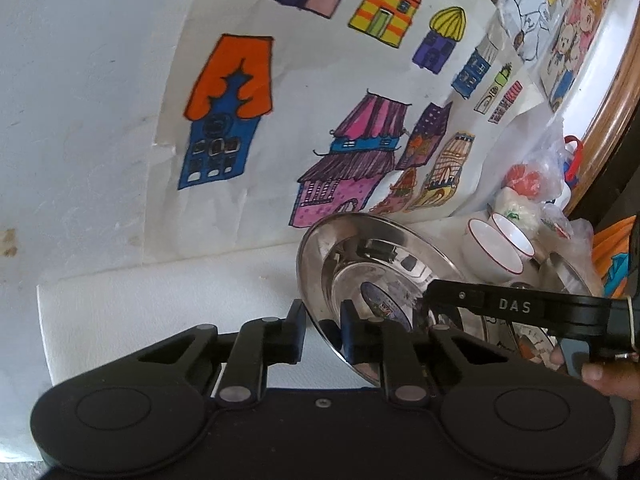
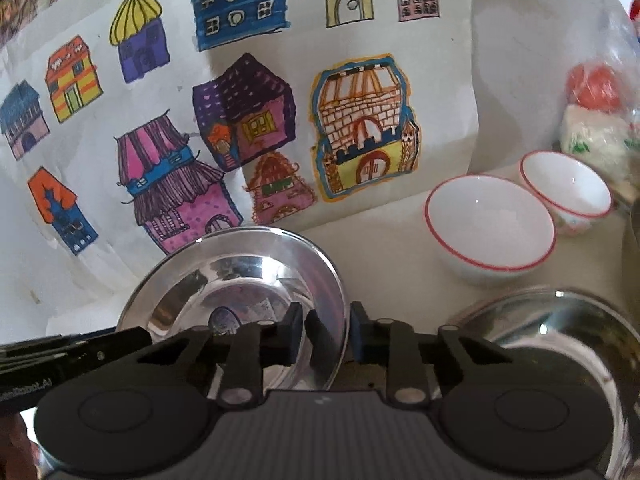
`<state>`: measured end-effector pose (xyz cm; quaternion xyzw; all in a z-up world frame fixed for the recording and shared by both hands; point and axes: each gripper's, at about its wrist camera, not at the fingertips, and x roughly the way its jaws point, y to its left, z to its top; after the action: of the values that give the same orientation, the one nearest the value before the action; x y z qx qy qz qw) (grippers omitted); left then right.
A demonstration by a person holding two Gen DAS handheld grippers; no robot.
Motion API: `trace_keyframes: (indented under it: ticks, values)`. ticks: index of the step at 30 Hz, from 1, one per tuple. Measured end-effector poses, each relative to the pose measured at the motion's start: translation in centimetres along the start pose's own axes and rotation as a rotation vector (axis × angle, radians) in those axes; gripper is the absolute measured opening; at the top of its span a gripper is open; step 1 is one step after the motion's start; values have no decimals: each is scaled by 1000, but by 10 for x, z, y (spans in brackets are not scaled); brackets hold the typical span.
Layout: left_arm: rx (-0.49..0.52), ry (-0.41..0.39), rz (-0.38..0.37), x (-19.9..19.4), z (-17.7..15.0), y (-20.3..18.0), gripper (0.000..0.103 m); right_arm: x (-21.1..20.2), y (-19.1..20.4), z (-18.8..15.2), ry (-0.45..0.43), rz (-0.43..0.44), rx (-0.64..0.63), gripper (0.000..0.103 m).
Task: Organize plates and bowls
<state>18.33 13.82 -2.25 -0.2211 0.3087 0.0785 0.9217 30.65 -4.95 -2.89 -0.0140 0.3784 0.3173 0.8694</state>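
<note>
A shiny steel plate is held tilted over the white table cover between both grippers. My left gripper is shut on its near left rim, which runs between the two pads. My right gripper is shut on the opposite rim of the same steel plate. In the left wrist view the right gripper's fingers reach in from the right onto the plate's edge. Two white bowls with red rims stand side by side on the table behind. A second steel plate lies to the right.
A paper with coloured house drawings hangs on the wall right behind the table. A plastic bag with orange and white things sits at the back right. A patterned plate lies under the right gripper. A wooden frame edge runs along the far right.
</note>
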Motion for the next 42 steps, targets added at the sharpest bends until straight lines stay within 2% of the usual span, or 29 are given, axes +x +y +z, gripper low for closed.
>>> trace_keyframes:
  ticks: [13,21,30,42]
  values:
    - [20,-38,9,-26,-4,-3,19,-34,9,-24,-77,29,53,27]
    - [62,-50,-24,-48,-13,-18,19,-82,-3,-39,-161,22,116,27]
    - [131,-40,-106,-65,-28,-52,19,-144,-27,-67,-246,-33,182,27]
    - [238,-16,-211,-74,-47,-105,20,-195,-64,-104,-322,-101,284,27]
